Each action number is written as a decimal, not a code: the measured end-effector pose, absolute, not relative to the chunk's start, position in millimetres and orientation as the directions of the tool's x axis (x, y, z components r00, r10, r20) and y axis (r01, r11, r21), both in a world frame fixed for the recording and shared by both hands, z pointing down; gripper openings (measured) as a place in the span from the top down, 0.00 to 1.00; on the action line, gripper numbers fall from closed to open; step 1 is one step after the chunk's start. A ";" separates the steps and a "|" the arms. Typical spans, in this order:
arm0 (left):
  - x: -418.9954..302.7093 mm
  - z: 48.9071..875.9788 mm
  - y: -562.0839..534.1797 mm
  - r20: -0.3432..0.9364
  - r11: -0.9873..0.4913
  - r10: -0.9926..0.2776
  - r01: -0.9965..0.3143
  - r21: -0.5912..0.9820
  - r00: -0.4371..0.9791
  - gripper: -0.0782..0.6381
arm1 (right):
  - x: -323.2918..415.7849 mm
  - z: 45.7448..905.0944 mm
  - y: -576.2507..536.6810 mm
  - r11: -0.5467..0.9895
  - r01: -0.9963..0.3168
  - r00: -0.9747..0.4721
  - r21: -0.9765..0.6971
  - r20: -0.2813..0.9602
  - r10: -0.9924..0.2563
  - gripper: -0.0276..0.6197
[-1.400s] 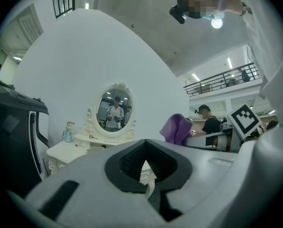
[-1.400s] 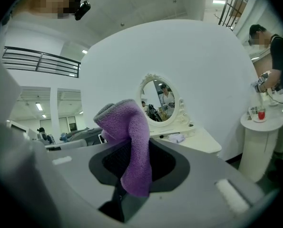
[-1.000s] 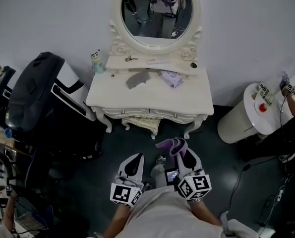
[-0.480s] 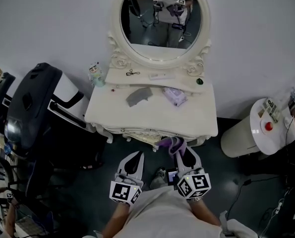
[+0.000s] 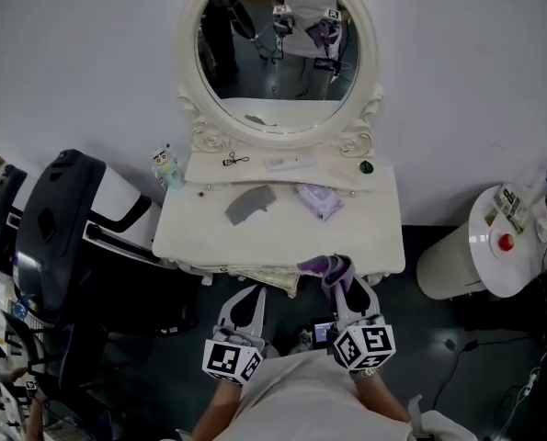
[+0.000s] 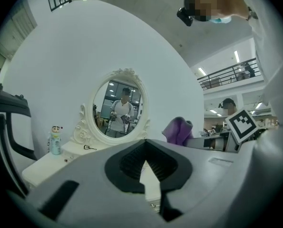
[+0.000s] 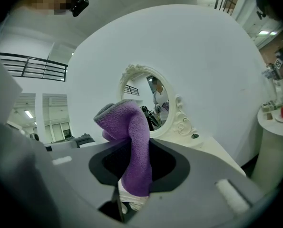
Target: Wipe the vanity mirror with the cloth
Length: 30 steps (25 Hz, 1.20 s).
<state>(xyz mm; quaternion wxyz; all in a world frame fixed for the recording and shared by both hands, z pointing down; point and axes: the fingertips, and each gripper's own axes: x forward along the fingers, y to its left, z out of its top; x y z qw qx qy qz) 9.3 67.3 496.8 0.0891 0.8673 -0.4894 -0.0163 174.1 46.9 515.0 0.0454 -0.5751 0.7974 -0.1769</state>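
The oval vanity mirror (image 5: 278, 49) in its white carved frame stands at the back of a white dressing table (image 5: 273, 232); it also shows in the left gripper view (image 6: 118, 110) and the right gripper view (image 7: 155, 106). My right gripper (image 5: 339, 278) is shut on a purple cloth (image 5: 324, 266), which sticks up between the jaws (image 7: 131, 148) just short of the table's front edge. My left gripper (image 5: 247, 303) hangs beside it, shut and holding nothing (image 6: 145, 167). Both are well short of the mirror.
On the table lie a grey cloth (image 5: 248, 203), a lilac pouch (image 5: 319, 199), a small figurine bottle (image 5: 166, 167) and small items on the shelf (image 5: 282, 163). A black-and-white chair (image 5: 66, 223) stands at left, a white round stand (image 5: 480, 251) at right.
The view has closed in on the dressing table. Both grippers now sit near its front edge, the purple cloth still held in the right one.
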 end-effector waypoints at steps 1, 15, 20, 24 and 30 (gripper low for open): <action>10.1 496.3 61.7 0.060 -0.506 -0.851 -0.845 0.173 0.522 0.89 | 176.8 515.6 43.0 0.268 -0.902 -0.328 -0.338 0.134 -0.935 0.79; -37.6 483.6 -71.3 0.012 -0.515 -0.852 -0.843 0.158 0.523 0.89 | 173.4 513.0 -37.2 0.062 -0.941 -0.121 -0.333 0.159 -0.980 0.79; -45.9 470.0 -128.6 -0.012 -0.606 -0.790 -0.778 0.166 0.613 0.89 | 144.4 499.0 -85.8 0.021 -0.954 -0.071 -0.300 0.155 -0.985 0.79; -62.4 457.2 -171.2 -0.036 -0.652 -0.754 -0.740 0.167 0.656 0.89 | 114.6 486.0 -121.0 0.009 -0.962 -0.048 -0.274 0.137 -0.989 0.79; -88.6 452.8 -205.0 -0.064 -0.695 -0.715 -0.697 0.179 0.696 0.89 | 89.6 495.6 -158.2 -0.039 -0.952 -0.011 -0.305 0.160 -0.987 0.79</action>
